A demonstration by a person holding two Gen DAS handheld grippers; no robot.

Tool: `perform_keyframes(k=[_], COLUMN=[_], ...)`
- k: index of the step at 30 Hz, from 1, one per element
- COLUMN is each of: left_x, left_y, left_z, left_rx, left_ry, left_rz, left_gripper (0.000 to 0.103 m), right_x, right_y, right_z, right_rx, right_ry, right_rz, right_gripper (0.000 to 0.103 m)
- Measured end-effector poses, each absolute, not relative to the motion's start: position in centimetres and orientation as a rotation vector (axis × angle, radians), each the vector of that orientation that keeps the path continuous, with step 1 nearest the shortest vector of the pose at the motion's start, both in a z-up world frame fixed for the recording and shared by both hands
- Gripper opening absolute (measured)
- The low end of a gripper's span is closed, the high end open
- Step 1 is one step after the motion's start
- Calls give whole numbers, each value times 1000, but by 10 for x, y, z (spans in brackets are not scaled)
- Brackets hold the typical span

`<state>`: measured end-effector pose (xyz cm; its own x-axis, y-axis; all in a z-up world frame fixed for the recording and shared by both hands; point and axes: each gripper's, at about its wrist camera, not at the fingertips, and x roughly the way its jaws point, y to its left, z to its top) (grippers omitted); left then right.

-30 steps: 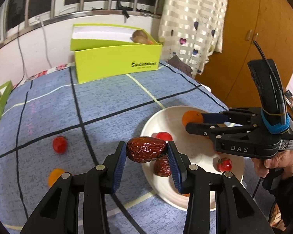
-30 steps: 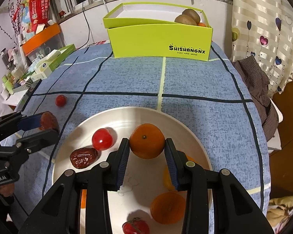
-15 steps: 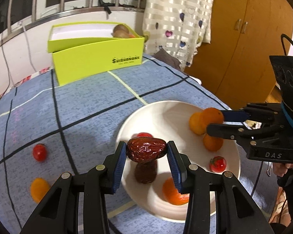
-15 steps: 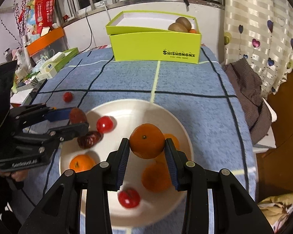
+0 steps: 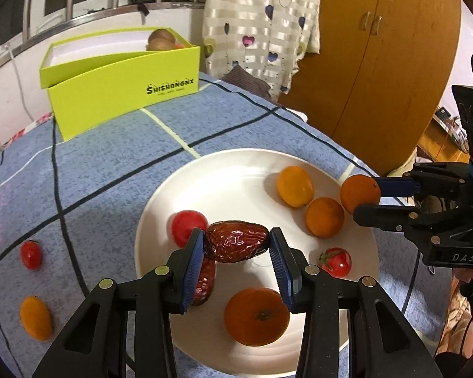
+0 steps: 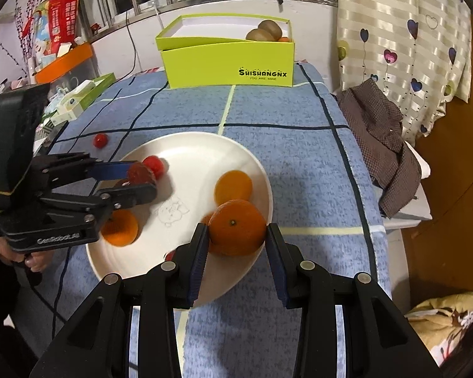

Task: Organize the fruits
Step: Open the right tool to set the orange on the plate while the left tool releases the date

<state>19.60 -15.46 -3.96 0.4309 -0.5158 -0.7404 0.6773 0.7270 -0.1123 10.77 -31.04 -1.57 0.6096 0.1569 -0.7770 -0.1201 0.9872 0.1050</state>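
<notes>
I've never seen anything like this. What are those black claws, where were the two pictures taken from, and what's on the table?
No robot here: a person holds a hand-operated claw in each hand, each carrying a wide-angle camera looking along its two fingers. One picture comes from each claw.

The left gripper is clamped on a wrinkled red date. The right gripper is clamped on an orange.

Below them sits a white plate with more oranges, cherry tomatoes and another date. A tomato and a small orange fruit lie on the blue checked cloth. Behind stands a green box holding kiwis.

White plate (image 5: 224, 173), lime-green box (image 5: 123, 94), blue tablecloth (image 5: 110, 163) with black grid lines
</notes>
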Motion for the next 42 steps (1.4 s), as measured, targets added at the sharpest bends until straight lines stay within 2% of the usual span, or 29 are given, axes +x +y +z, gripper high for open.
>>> perform_keyframes(k=[33, 42], left_x=[204, 197], left_y=[-169, -167], left_z=[-56, -51], left_rx=[324, 294], left_ry=[857, 856], left_rz=[-775, -790], left_gripper=[43, 43], right_x=[123, 114], right_y=[-292, -292], right_z=[-37, -26], right_rx=[-28, -36], right_ry=[928, 883], right_rz=[278, 276], right_gripper=[38, 43])
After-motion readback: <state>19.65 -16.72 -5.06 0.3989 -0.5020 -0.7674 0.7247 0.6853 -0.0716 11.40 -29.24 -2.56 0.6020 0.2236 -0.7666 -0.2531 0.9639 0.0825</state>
